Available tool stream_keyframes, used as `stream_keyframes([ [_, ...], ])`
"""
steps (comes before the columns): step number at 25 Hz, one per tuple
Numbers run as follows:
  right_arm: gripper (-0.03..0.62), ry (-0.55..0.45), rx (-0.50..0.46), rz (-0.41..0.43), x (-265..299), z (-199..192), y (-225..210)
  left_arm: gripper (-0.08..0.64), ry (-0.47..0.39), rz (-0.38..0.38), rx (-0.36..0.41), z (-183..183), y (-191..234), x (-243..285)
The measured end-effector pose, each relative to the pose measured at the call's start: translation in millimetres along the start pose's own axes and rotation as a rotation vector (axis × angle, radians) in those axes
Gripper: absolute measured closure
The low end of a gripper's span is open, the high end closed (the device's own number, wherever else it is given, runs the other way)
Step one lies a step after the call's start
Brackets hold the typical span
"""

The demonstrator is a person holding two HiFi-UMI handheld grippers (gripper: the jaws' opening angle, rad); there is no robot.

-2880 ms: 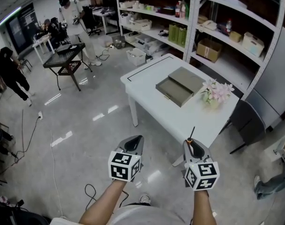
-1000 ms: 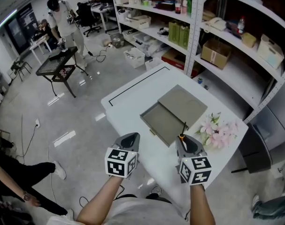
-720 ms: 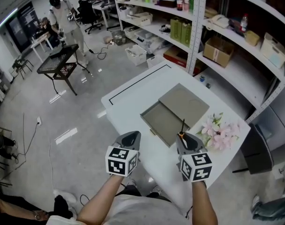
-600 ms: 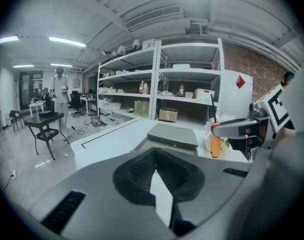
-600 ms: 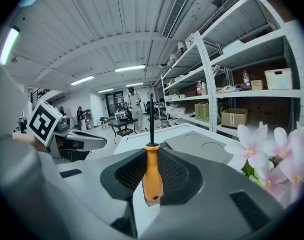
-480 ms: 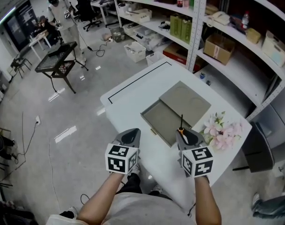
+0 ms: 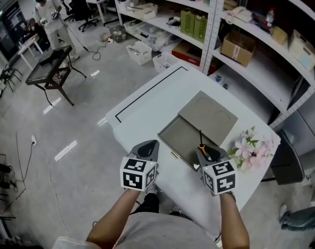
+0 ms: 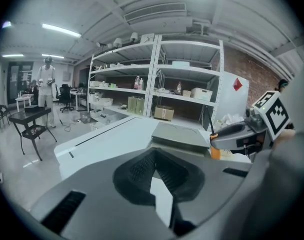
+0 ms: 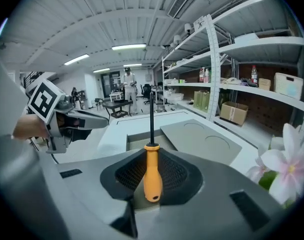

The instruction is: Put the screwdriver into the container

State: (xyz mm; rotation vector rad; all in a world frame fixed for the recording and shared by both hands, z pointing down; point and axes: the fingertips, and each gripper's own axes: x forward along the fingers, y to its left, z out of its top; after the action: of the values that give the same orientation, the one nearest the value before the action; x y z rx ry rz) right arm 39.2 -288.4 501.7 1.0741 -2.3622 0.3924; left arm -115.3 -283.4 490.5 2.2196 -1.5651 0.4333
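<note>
1. Polished grey floor and tall metal shelving stacked with boxes and bottles surround a white table. A black line is marked near the table's far edge.
2. On the table lies the grey container, its open tray towards the person. A flat grey slab with two round recesses touches the container's far side. Pink flowers sit just beside it on the right.
3. The right gripper has its jaws clenched on the orange handle of the screwdriver. The dark shaft stands straight out along the jaws, and in the head view its tip lies over the container's near right part.
4. The left gripper has its jaws closed together with nothing between them. It sits above the table's near edge, left of the container.
5. About three seconds ago both grippers hung over bare floor, well short of the table. Now they are above its near edge with the container just ahead. The screwdriver has stayed in the same grip.
6. Counted: two grippers, one screwdriver, one container, one slab, one bunch of flowers and one white table. In the background there is one black stand and a person in white.
</note>
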Motion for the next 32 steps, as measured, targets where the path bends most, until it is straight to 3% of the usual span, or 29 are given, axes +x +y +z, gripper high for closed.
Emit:
stream_keyframes([
  [17,0.518,0.265,-0.031,-0.081,56.7,-28.1,-0.4,0.555,0.051,-0.19,0.02,6.7,29.1,60.9],
  [24,0.518,0.362,-0.051,-0.078,76.4,-40.8,1.8,0.555,0.058,-0.223,0.023,10.0,44.3,72.7],
  [32,0.518,0.407,-0.045,-0.084,93.9,-40.9,3.4,0.555,0.075,-0.248,0.031,12.7,61.6,82.3],
])
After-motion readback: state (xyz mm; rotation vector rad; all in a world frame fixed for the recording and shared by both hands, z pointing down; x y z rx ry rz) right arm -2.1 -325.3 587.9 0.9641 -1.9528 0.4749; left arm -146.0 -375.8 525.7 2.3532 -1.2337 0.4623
